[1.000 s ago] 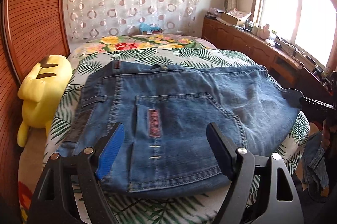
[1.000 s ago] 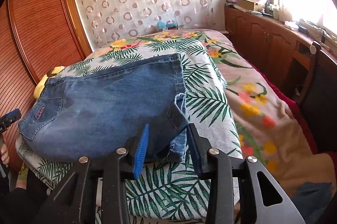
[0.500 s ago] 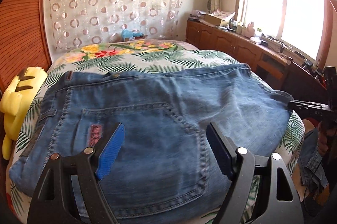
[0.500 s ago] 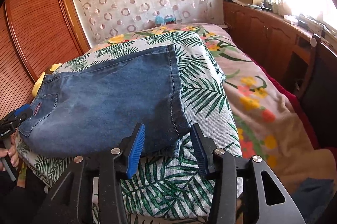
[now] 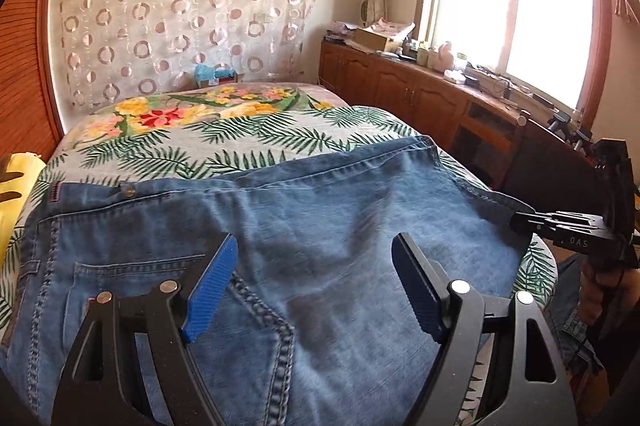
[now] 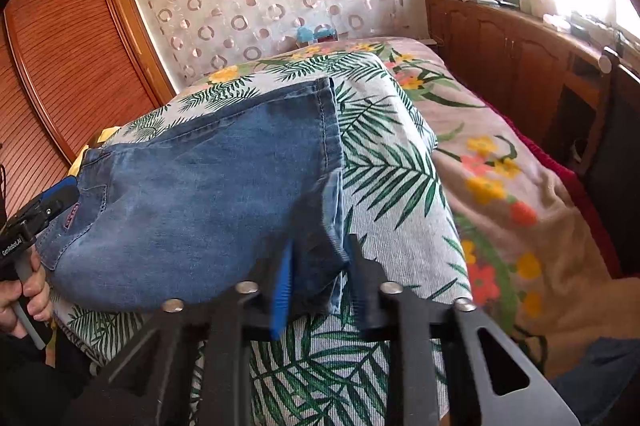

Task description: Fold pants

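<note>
Pinching the jeans [image 6: 208, 193] hem, right gripper [image 6: 318, 278] just closed; left gripper [image 5: 312, 286] hovers wide, empty.

The right gripper [image 6: 316, 278] has just been closing, and its jaws now pinch the hem corner of the jeans [image 6: 192, 197]. The left gripper [image 5: 312, 286], jaws wide, has slid from the waistband end toward the middle of the jeans.

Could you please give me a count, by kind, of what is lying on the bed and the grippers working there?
Folded blue denim jeans: 1
Leaf-print grey blanket: 1
Yellow plush toy: 1
Black grippers with blue-padded fingers: 2, the left gripper and the right gripper
Total: 5
</note>
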`<state>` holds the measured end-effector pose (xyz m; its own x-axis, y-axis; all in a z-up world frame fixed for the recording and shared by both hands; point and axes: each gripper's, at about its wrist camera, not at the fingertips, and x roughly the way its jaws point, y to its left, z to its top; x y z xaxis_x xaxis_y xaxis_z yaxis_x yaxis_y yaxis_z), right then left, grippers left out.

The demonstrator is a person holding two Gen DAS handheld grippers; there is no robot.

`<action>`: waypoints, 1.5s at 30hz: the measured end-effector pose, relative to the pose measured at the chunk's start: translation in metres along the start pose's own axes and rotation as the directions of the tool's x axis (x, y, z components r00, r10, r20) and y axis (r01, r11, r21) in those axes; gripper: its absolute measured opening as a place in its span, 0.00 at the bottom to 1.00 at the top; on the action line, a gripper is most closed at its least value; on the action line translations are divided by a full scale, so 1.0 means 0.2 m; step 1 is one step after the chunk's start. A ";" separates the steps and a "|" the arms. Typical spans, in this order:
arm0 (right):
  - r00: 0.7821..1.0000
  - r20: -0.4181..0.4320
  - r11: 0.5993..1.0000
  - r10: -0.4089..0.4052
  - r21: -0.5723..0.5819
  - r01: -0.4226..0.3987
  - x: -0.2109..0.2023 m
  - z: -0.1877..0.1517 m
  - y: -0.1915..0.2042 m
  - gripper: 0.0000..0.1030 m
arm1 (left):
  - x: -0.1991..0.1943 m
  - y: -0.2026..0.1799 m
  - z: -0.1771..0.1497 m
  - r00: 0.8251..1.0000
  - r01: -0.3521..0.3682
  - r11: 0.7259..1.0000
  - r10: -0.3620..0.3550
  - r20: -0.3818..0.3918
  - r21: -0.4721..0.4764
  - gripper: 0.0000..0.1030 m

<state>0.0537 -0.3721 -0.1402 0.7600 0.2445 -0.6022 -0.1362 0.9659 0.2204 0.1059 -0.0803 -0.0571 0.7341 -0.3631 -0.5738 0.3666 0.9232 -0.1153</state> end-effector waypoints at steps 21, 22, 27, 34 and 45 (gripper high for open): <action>0.943 0.075 0.895 0.324 -0.349 -0.280 -0.15 0.34 0.78 0.07 | -0.36 0.23 -0.03 0.994 -0.105 0.994 0.105 0.024 0.006 0.78; 0.937 0.064 0.882 0.343 -0.364 -0.298 -0.14 0.36 0.83 0.07 | -0.37 0.24 -0.04 0.994 -0.109 0.994 0.109 0.025 0.005 0.78; 0.914 -0.018 0.833 0.405 -0.404 -0.377 -0.04 0.37 1.04 0.07 | -0.39 0.32 -0.09 0.992 -0.124 0.992 0.124 0.011 -0.016 0.78; 0.938 -0.060 0.845 0.342 -0.417 -0.334 0.07 0.47 1.07 0.31 | -0.35 0.35 -0.12 0.994 -0.108 0.993 0.108 -0.008 -0.043 0.78; 0.984 0.037 0.924 0.174 -0.352 -0.150 -0.04 0.47 0.77 0.43 | -0.15 0.28 -0.05 0.999 -0.012 0.999 0.010 -0.051 -0.035 0.77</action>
<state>0.0865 -0.2335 -0.0302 0.7480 0.4051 -0.5258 -0.4631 0.8860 0.0238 0.0989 -0.0160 -0.0543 0.7079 -0.3466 -0.6154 0.3371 0.9315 -0.1368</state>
